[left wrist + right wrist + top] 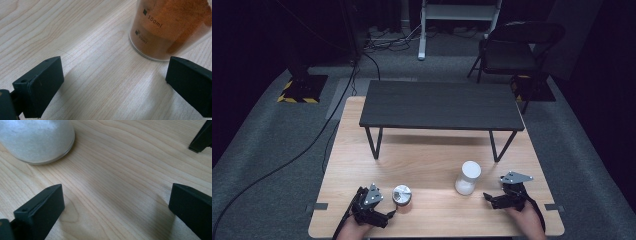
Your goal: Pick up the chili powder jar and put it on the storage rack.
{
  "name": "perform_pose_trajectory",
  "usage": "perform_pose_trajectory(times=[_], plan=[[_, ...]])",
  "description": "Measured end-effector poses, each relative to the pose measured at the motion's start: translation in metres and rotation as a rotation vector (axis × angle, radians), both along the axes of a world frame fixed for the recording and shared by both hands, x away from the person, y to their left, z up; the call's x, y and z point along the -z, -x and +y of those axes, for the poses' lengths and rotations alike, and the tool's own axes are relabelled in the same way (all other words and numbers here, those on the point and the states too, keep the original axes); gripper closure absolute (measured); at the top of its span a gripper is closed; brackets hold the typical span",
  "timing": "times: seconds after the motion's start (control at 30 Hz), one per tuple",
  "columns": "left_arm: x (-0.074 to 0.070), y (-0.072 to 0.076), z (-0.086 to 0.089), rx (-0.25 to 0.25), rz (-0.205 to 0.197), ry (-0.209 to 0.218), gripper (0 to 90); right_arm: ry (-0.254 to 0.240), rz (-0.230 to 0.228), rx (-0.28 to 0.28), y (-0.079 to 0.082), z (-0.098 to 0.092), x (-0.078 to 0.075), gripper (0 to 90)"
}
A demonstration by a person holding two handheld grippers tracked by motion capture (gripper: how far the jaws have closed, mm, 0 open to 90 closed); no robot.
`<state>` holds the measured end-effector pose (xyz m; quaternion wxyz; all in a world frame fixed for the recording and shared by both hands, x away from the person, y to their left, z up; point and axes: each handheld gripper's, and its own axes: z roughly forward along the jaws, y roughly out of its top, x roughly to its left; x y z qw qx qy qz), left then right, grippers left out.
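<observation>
The left gripper point(388, 216) lay low at the near left of the bench point(427, 165), held in a hand point(354, 231) coming in from the bottom edge; its jaws stood wide with nothing between them; in the left gripper view bare wood showed between the two black pads, and the jar point(170, 27) stood just beyond them, toward the right jaw but apart from it. The jar was clear, marked with volume lines, and held orange powder; from the high view it showed a silver lid point(402, 193) and sat just right of the left gripper, near the bench's front edge.

The right gripper point(490, 199) rested at the near right, a hand point(528, 220) behind it, a grey plate point(515, 177) on top; its jaws were wide too, with only wood grain between them. The white bottle point(468, 177) stood upright just left of that gripper, not touching it; in the right gripper view its rounded base point(37, 140) sat beyond the left jaw.

A dark shelf point(442, 106) on thin legs stood across the far half of the bench; behind it, on the grey floor, was a folding chair point(512, 50); jar and bottle stood well apart from each other.
</observation>
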<state>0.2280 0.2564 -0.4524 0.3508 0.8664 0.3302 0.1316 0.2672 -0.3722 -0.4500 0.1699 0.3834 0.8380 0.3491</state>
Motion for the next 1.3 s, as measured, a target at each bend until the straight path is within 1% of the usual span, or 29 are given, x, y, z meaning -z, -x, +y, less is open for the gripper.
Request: perform_pose_trajectory(times=[0.6, 0.7, 0.77, 0.8, 0.83, 0.87, 0.9, 1.0, 1.07, 1.2, 1.3], plan=[[0.0, 0.0, 0.0, 0.005, 0.001, 0.001, 0.9, 0.0, 0.0, 0.0, 0.0, 0.0, 0.0, 0.0], [0.0, 0.001, 0.0, -0.003, 0.004, 0.004, 1.5, 0.0, 0.0, 0.0, 0.0, 0.0, 0.0, 0.0], [-0.001, -0.002, 0.004, 0.013, 0.02, 0.028, 3.7, 0.0, 0.0, 0.0, 0.0, 0.0, 0.0, 0.0], [-0.002, -0.001, 0.004, 0.015, 0.019, 0.038, 5.0, 0.0, 0.0, 0.0, 0.0, 0.0, 0.0, 0.0], [-0.003, 0.001, 0.005, 0.017, 0.011, 0.047, 4.4, 0.0, 0.0, 0.0, 0.0, 0.0, 0.0, 0.0], [-0.003, 0.001, 0.005, 0.017, 0.011, 0.047, 4.3, 0.0, 0.0, 0.0, 0.0, 0.0, 0.0, 0.0], [-0.004, 0.006, 0.007, 0.03, -0.019, 0.075, 4.2, 0.0, 0.0, 0.0, 0.0, 0.0, 0.0, 0.0], [-0.002, 0.013, 0.015, 0.029, -0.052, 0.168, 3.8, 0.0, 0.0, -0.001, 0.0, 0.0, 0.0, 0.0], [0.0, 0.019, 0.018, 0.034, -0.091, 0.214, 3.7, 0.0, 0.0, 0.0, 0.0, 0.0, 0.0, 0.0], [0.003, 0.029, 0.023, 0.036, -0.171, 0.293, 3.7, 0.0, 0.0, 0.0, 0.0, 0.0, 0.0, 0.0], [0.004, 0.036, 0.024, 0.037, -0.217, 0.328, 3.7, 0.0, 0.0, 0.0, 0.0, 0.0, 0.0, 0.0]])
